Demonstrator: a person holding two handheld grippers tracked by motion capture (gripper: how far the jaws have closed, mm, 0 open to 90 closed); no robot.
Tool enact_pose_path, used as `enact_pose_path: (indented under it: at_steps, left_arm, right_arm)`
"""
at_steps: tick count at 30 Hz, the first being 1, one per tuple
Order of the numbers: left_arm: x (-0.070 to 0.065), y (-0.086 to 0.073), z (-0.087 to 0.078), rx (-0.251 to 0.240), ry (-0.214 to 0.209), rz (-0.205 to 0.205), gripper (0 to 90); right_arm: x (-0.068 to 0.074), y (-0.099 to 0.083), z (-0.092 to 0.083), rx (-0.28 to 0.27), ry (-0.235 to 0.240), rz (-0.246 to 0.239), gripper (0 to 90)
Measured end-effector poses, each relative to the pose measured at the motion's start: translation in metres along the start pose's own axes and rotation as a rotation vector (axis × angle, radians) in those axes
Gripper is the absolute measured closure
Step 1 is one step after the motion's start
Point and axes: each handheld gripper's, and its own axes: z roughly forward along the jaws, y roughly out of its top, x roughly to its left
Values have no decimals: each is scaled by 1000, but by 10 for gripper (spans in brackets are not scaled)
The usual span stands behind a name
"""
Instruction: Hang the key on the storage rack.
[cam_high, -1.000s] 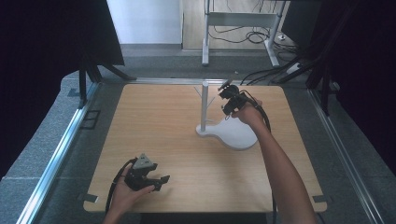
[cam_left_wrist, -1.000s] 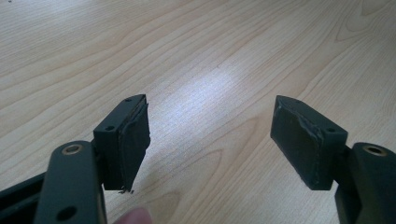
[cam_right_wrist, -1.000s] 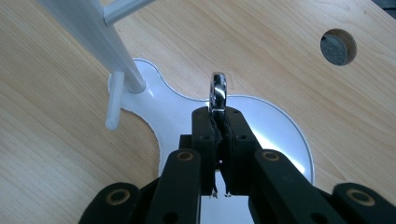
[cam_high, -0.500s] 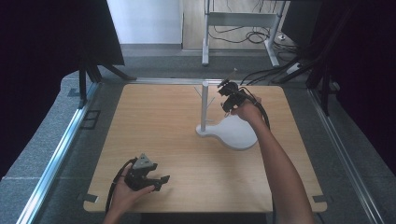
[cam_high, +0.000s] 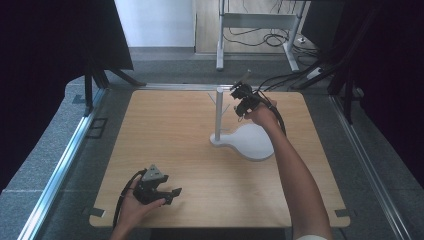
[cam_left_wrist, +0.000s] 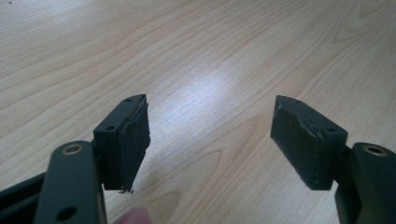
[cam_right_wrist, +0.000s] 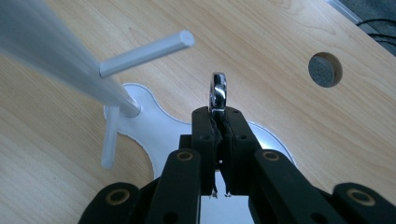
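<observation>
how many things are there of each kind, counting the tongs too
tongs: 2, left tongs open over bare table, right tongs shut on a ring
white peg stand: 1
shiny metal ring: 1
total: 4

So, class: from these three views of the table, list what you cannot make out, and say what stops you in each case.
- Shiny metal piece, right gripper view: the fingers cover its lower part, so what it is stays unclear.
- Same piece, high view: too small to see at the right gripper.
- White stand, right gripper view: its post is blurred and cut off by the top-left edge.
- Left gripper, left gripper view: body cut off by the bottom edge.
</observation>
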Motion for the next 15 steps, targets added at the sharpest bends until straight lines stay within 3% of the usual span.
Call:
enact_pose_path:
  at_steps: [15]
  left_arm:
    - [1,0,0,0,-1,-4,287]
  right_arm:
    - [1,11,2,-24,-10,-1,842]
